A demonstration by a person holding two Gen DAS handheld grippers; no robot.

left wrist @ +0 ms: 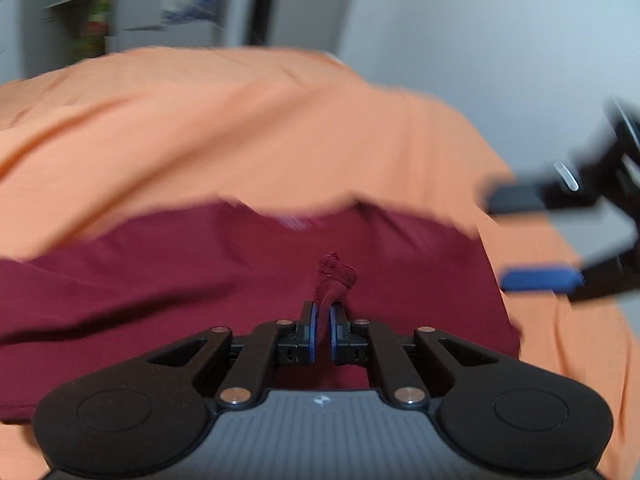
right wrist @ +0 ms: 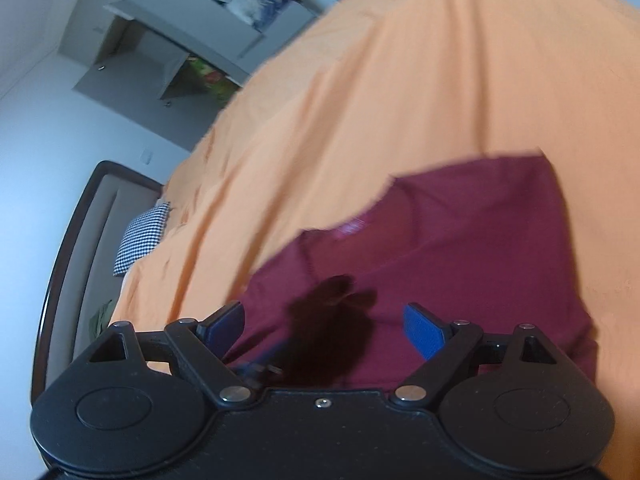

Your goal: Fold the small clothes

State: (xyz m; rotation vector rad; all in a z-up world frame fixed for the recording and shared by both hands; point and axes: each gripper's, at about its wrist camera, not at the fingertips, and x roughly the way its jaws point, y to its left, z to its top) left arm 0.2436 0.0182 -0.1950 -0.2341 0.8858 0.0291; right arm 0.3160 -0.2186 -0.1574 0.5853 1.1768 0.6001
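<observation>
Shirt: maroon shirt point(left wrist: 200, 280) spread on the orange bedsheet point(left wrist: 240, 128).
Left gripper point(left wrist: 321, 330): fingers closed on a bunched pinch of shirt.
Right gripper point(right wrist: 324, 326): fingers spread apart, empty, above the shirt; seen at 3 o'clock in the left view.
Pillow: checked pillow point(right wrist: 141, 238) at 9 o'clock.

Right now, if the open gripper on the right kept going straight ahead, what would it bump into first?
Probably the maroon garment lying on the orange sheet. The right gripper is open above it, though how far off is unclear.
</observation>
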